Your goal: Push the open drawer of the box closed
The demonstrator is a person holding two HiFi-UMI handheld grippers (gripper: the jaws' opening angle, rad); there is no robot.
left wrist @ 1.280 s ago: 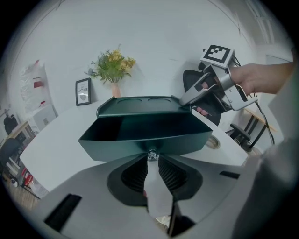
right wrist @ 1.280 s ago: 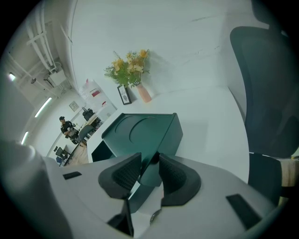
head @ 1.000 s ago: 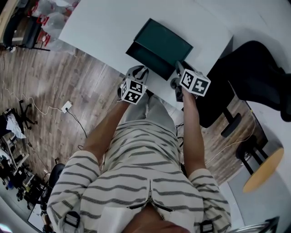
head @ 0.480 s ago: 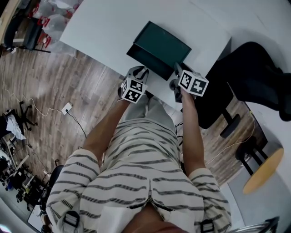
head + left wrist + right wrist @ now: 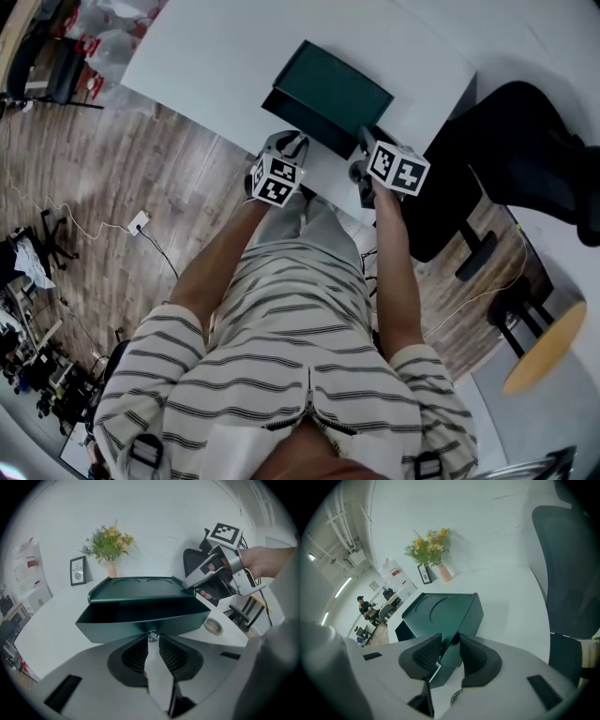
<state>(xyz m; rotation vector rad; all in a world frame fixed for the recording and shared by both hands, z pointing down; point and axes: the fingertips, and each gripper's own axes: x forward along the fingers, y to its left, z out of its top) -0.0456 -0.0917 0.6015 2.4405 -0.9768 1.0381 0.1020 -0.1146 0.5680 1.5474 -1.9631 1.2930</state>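
On the white desk sits the dark green rectangular box, its open drawer facing the person; the left tool, jaws slightly apart at the small silver knob, should probably push straight inward while the right tool, jaws apart astride a box corner, braces it.

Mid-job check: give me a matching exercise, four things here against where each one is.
Things: 1 drawer; 2 left hand-held gripper; 3 right hand-held gripper; 4 vase of flowers.
Places: a by the box's top right corner; b pulled out of the box; c behind the box, by the wall; d at the drawer's knob.
Pairs: 1-b; 2-d; 3-a; 4-c.
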